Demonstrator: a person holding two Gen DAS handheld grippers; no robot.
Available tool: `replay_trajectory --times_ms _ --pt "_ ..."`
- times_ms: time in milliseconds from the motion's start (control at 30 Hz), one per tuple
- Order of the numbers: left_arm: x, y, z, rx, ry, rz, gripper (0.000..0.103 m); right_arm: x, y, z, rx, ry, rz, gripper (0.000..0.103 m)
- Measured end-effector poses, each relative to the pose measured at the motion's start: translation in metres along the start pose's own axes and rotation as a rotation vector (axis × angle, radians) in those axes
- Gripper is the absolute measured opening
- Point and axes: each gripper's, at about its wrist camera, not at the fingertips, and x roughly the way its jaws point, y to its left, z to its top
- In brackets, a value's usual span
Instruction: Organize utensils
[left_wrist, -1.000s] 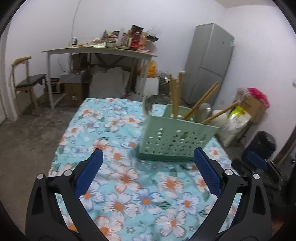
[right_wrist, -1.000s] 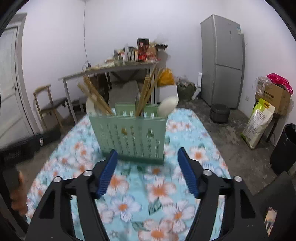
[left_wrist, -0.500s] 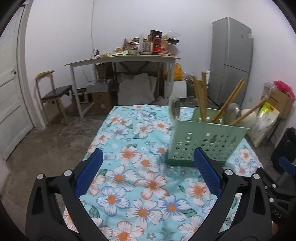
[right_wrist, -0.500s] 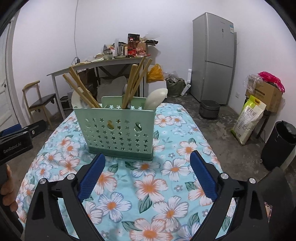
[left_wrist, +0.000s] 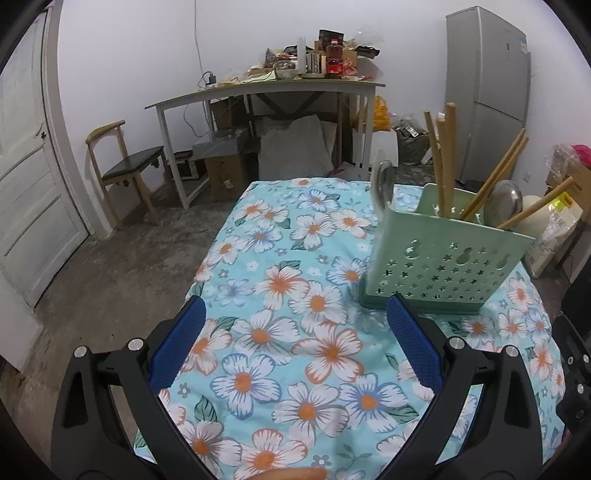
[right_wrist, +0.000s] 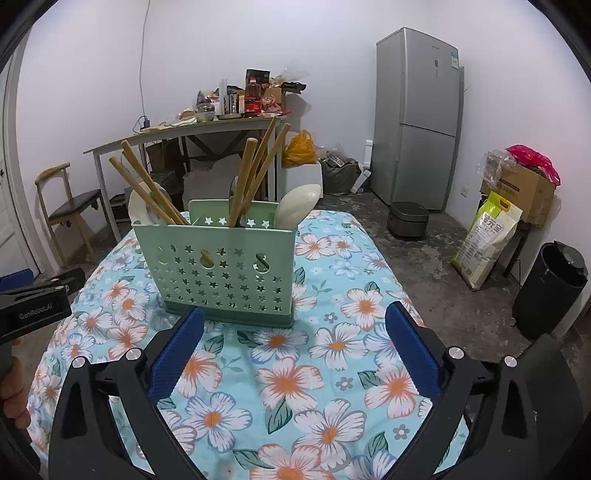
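Utensils (right_wrist: 255, 173) stand upright in the green holder (right_wrist: 221, 269) on the flowered surface (right_wrist: 332, 343), handles up. Both claws are wide open and empty — the right claw (right_wrist: 291, 350) faces the holder almost straight ahead and seems nearer, while for the left claw (left_wrist: 295, 343) it lies ahead to the right.

We have bare floral surface (right_wrist: 280, 384) between and ahead of our right hand-held gripper (right_wrist: 293, 354). At twelve o'clock the green utensil caddy (right_wrist: 221, 273) blocks the way, its wooden handles (right_wrist: 255, 173) fanning out above. From our left hand-held gripper (left_wrist: 295, 347) it stands at two o'clock, the cloth toward eleven lying bare.
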Motion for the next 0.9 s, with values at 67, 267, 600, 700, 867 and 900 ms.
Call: replay_trajectory --times_ms 67,267,600,700,867,900 --pt "0.000 0.001 -0.001 -0.003 0.000 0.010 0.095 0.001 0.001 0.000 -0.003 0.006 -0.003 0.096" --pt "0.000 0.003 0.000 -0.005 0.018 0.032 0.095 0.004 0.003 0.000 -0.005 0.045 -0.012 0.096" --pt "0.000 0.004 0.001 -0.005 0.034 0.040 0.095 0.010 -0.002 0.000 0.016 0.089 -0.041 0.096" --pt "0.002 0.003 0.001 -0.004 0.045 0.035 0.095 0.012 -0.003 -0.001 0.024 0.099 -0.045 0.096" --pt "0.007 0.003 -0.002 0.003 0.069 0.030 0.095 0.015 -0.004 -0.002 0.030 0.113 -0.054 0.096" --pt "0.008 0.003 -0.003 0.006 0.073 0.031 0.095 0.015 -0.003 -0.002 0.031 0.115 -0.054 0.096"
